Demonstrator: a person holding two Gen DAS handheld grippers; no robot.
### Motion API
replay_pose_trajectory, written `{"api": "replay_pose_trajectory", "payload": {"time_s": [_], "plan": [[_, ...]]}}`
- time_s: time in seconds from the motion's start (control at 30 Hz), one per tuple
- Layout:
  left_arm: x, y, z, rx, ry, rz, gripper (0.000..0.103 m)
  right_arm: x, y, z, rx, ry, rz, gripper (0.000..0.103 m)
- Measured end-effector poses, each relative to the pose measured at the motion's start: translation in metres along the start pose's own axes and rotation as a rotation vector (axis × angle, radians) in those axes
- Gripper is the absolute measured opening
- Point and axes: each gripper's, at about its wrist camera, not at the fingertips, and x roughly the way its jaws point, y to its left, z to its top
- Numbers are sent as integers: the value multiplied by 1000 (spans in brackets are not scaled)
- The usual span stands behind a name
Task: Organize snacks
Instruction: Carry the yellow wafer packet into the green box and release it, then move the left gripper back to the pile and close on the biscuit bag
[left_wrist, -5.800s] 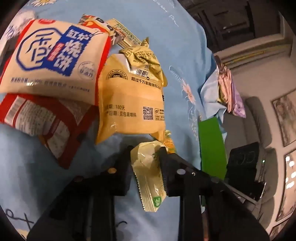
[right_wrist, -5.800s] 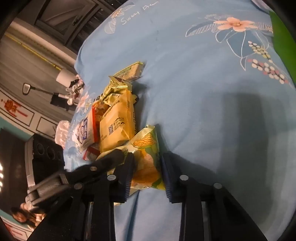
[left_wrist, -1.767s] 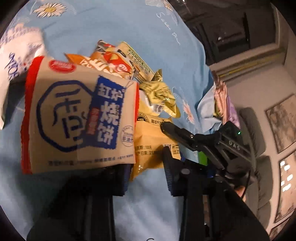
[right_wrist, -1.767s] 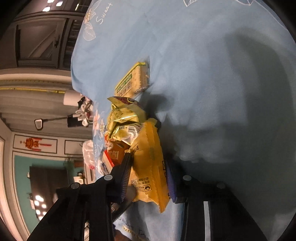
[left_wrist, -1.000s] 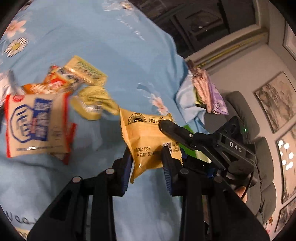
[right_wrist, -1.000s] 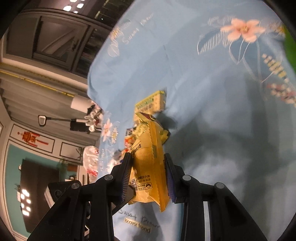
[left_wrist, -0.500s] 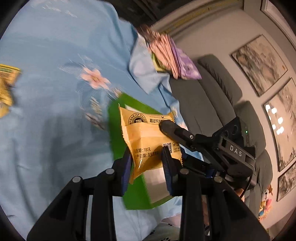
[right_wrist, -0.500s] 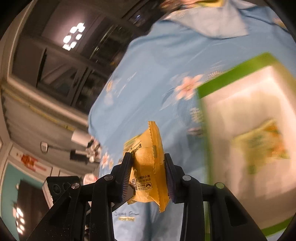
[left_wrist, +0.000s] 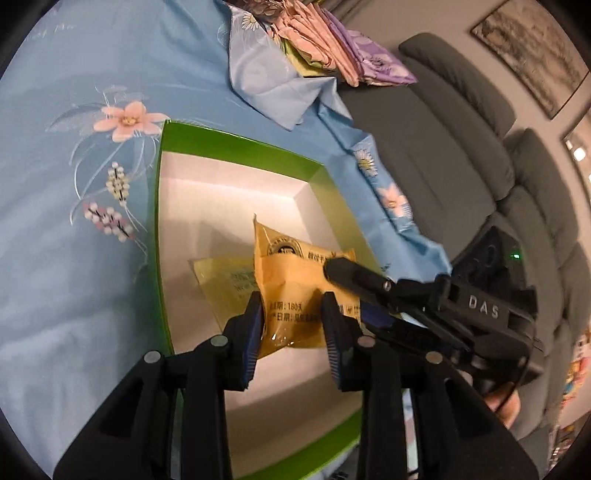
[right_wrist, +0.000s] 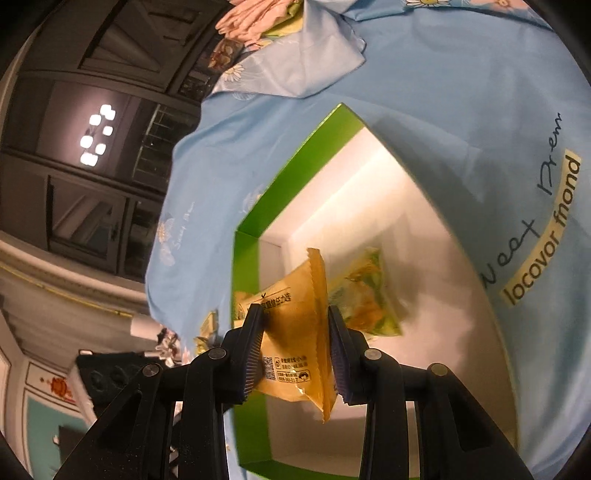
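A yellow snack packet hangs over the green box with a white inside. My left gripper is shut on the packet's lower edge. My right gripper is shut on the same yellow packet from the other side, and one of its fingers shows in the left wrist view resting on the packet. On the floor of the green box lies a green-yellow corn packet; in the left wrist view it shows as a pale packet, partly hidden behind the held one.
The box sits on a blue flowered cloth. Folded pink and purple fabrics lie beyond it, with a grey sofa to the right. Other snack packets peek out past the box's left wall. A hand holds the right gripper.
Both grippers have carried the yellow packet away from the snack pile and across the cloth. It now hangs over the open box, which has come fully into both views.
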Motion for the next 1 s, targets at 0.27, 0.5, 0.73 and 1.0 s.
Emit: {"api": "replay_pose_trajectory", "payload": {"time_s": [0.27,0.5,0.73,1.0], "plan": [[6,2,-1,15,-8,66,32,2,-8,1,-1,23,-16,36],[-7,2,-3,-6,-80,81,71,-3,-11,0,56,19,-28,56],[-58,-5,-5,59,-208,102,103,-29,9,-7,44,-31,121,89],[-140,38,-33,59,-356,192,103,-22,92,-49,-108,-15,271,103]]}}
